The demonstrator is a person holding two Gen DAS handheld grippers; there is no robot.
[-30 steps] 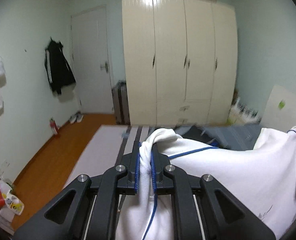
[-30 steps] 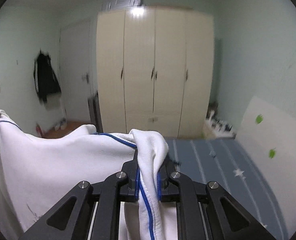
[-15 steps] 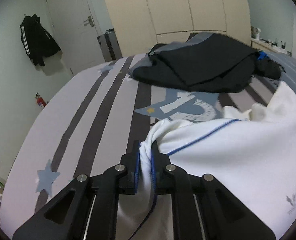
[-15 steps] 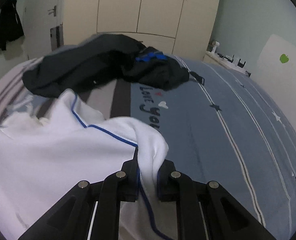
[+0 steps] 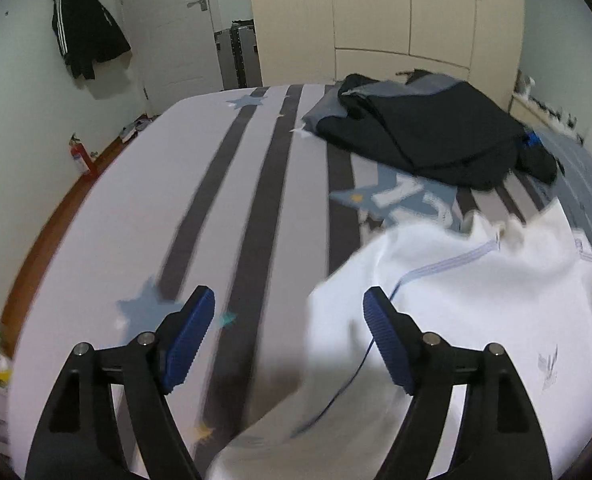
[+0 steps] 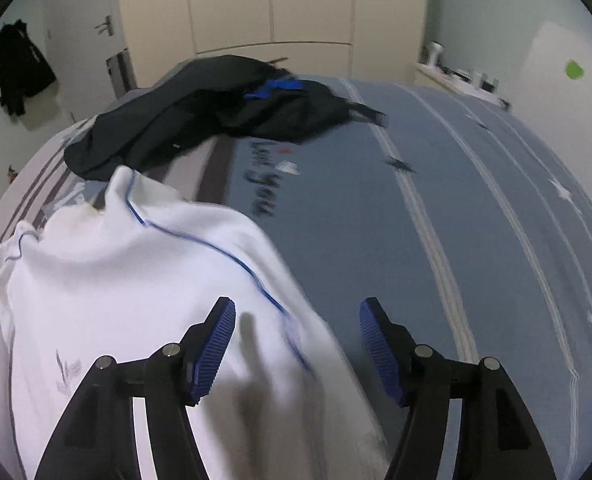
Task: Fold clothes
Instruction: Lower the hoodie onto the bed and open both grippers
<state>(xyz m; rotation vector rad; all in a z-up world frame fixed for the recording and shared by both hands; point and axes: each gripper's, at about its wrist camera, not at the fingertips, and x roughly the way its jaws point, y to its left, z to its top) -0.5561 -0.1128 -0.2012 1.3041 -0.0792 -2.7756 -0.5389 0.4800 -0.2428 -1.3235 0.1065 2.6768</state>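
A white garment with blue piping lies spread on the bed, blurred by motion; it also shows in the right wrist view. My left gripper is open above its left edge, holding nothing. My right gripper is open above its right edge, also empty. A pile of dark clothes lies further back on the bed, also in the right wrist view.
The striped bed cover with stars fills both views, its blue half on the right. A wardrobe, door and suitcase stand beyond. A black jacket hangs on the left wall. Wooden floor runs left of the bed.
Both grippers lowered the white garment from held up in the air onto the bed, then opened and let go of it.
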